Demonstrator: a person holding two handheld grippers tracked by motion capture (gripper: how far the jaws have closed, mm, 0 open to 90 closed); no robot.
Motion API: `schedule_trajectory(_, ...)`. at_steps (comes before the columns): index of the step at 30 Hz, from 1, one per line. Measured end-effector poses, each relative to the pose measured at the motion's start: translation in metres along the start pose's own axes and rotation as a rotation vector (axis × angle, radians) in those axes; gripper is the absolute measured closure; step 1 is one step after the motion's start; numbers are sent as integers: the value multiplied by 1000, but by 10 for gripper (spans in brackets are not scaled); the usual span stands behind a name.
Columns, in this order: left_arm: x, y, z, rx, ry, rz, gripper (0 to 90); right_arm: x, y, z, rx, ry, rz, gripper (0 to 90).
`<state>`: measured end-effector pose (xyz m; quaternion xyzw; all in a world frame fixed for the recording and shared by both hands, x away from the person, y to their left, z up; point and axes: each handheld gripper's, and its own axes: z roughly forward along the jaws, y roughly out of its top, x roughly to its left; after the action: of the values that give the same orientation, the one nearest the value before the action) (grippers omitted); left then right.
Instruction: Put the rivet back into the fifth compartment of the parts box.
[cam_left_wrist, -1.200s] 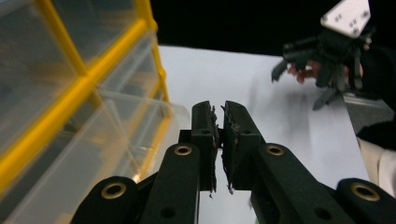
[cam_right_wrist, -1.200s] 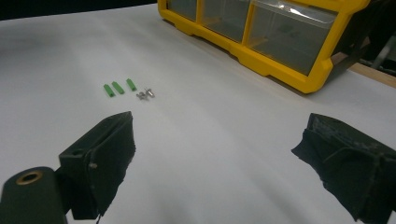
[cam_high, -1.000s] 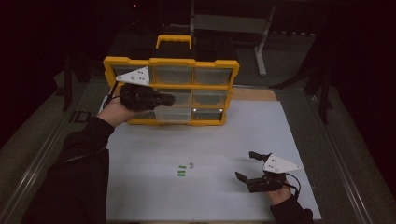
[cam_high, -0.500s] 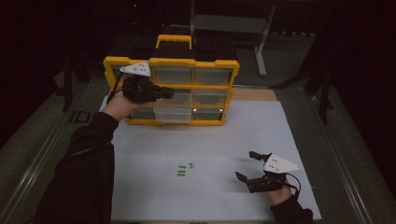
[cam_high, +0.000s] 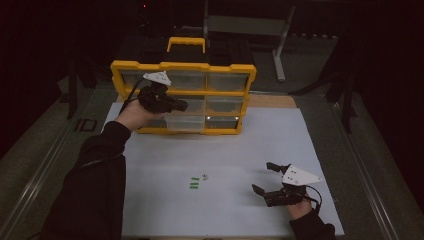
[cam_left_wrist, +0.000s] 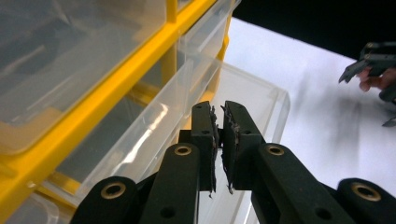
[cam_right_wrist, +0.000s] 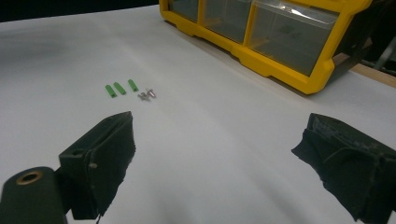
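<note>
A yellow organizer (cam_high: 183, 67) with clear drawers stands at the back of the white sheet. Its bottom-middle drawer (cam_high: 185, 123) is pulled out a little. My left gripper (cam_high: 183, 105) hangs in front of the middle row, jaws shut, nothing seen between them. In the left gripper view the left gripper (cam_left_wrist: 219, 112) sits just over that open drawer (cam_left_wrist: 261, 98). Three green pieces (cam_high: 194, 183) and small screws (cam_high: 205, 176) lie mid-sheet. My right gripper (cam_high: 264, 178) rests open at the front right, empty. The right gripper (cam_right_wrist: 224, 149) faces the green pieces (cam_right_wrist: 120, 88) and screws (cam_right_wrist: 147, 94).
A white sheet (cam_high: 250, 145) covers the table, with bare wood (cam_high: 270, 101) past its back right corner. A metal stand (cam_high: 240, 22) rises behind the organizer (cam_right_wrist: 280, 65). A dark metal frame borders the table on both sides.
My left gripper has shifted slightly in front of the organizer, up and back down, staying shut. The right gripper, the drawer and the small parts have not moved.
</note>
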<state>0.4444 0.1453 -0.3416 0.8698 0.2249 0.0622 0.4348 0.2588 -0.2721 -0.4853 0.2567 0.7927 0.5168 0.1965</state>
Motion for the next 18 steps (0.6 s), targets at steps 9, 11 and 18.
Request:
schedule_trajectory(9,-2,1,-5,-33,14,-15,565,0,0,0,1,-1,-1,94)
schedule_trajectory(11,-4,2,-7,-44,10,-18,459,0,0,0,1,-2,-1,94)
schedule_trajectory(18,-17,3,-11,-52,-11,-2,73,1,1,0,3,-1,-2,94)
